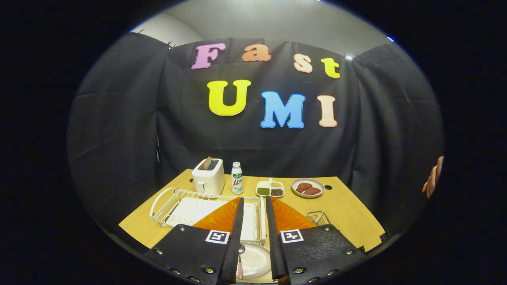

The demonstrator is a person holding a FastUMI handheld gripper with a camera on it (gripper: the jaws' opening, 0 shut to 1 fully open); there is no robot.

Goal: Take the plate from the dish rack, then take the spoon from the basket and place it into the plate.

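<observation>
Tool point(253, 206) sits raised above the near edge of the surface point(348, 206), fingers apart with a narrow gap, nothing between them. Plate point(257, 259) lies flat on the surface at the near edge, visible down through the gap between the fingers. Spoon point(240, 261) rests in the plate: bowl near the plate's left rim, handle running toward the near edge. Dish rack point(174, 204) stands on the left half of the surface, just beyond the plate, its white drain tray bare, no plate in it. Wire basket point(318, 217) sits toward the near-right part of the surface, partly hidden by the right finger; contents cannot be told.

Far edge of the surface: toaster point(208, 177) with a slice sticking up, bottle point(237, 178) just right of it, a divided dish point(270, 189) of grains, and a small plate with meat patties point(307, 187) further right. A hand point(433, 180) shows off past the right edge of the surface.

Step judgement: plate is out of the rack and spoon is in the plate, so both parts look done; this reads as the release or retreat stage. The next move likely calls for nothing more than lifting the tool clear without nudging the spoon handle or the plate's rim.
</observation>
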